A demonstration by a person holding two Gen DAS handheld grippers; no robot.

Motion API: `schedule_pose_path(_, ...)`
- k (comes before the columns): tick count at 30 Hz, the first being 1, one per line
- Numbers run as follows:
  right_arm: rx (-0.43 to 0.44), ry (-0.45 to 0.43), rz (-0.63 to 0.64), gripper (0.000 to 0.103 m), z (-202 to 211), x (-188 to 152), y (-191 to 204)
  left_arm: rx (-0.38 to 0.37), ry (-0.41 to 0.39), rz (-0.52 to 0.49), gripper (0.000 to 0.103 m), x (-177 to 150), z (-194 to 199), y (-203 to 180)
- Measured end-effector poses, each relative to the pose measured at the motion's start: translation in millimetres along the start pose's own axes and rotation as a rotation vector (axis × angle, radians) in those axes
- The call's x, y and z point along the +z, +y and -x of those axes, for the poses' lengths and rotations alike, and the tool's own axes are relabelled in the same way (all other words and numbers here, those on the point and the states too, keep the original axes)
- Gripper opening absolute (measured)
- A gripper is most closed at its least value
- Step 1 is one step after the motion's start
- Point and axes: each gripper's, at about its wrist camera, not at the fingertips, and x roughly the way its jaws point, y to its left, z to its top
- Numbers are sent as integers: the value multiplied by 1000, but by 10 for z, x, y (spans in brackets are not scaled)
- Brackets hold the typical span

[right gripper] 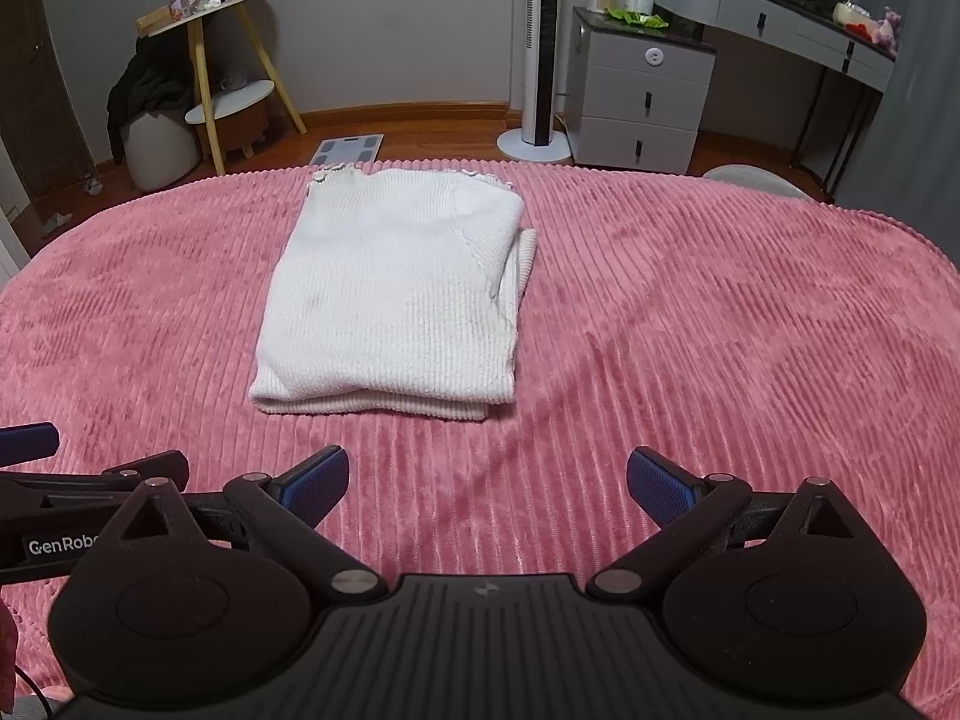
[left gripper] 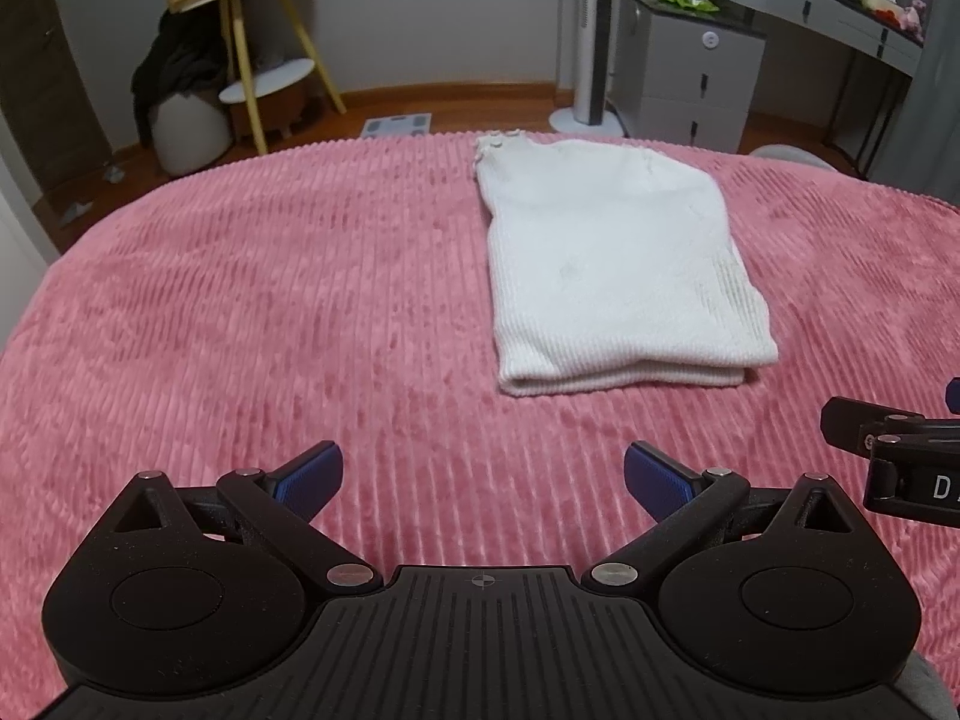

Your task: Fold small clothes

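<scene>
A white ribbed knit garment (left gripper: 612, 264) lies folded into a rectangle on the pink corduroy bedspread (left gripper: 240, 312), its folded edge toward me and a frilled hem at the far end. The same garment (right gripper: 396, 294) shows in the right wrist view, with a sleeve edge sticking out on its right side. My left gripper (left gripper: 483, 477) hangs open above bare bedspread, short of the garment and to its left. My right gripper (right gripper: 487, 480) is open too, nearer than the garment and slightly right of it. Neither holds anything. Each gripper's side shows at the edge of the other's view.
Beyond the bed's far edge are a tower fan (right gripper: 543, 48), a grey drawer unit (right gripper: 642, 102), a dressing table with a mirror (right gripper: 804, 6), a yellow-legged side table (right gripper: 210, 42), a white stool with dark clothing (right gripper: 156, 138) and a scale (right gripper: 348, 150) on the floor.
</scene>
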Motion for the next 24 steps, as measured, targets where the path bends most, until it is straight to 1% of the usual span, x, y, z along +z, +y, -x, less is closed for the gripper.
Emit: schedule_pose_path(24,-8,-12,-4,99,37,-22,9,-11,-13,-6,102,16,31,-37)
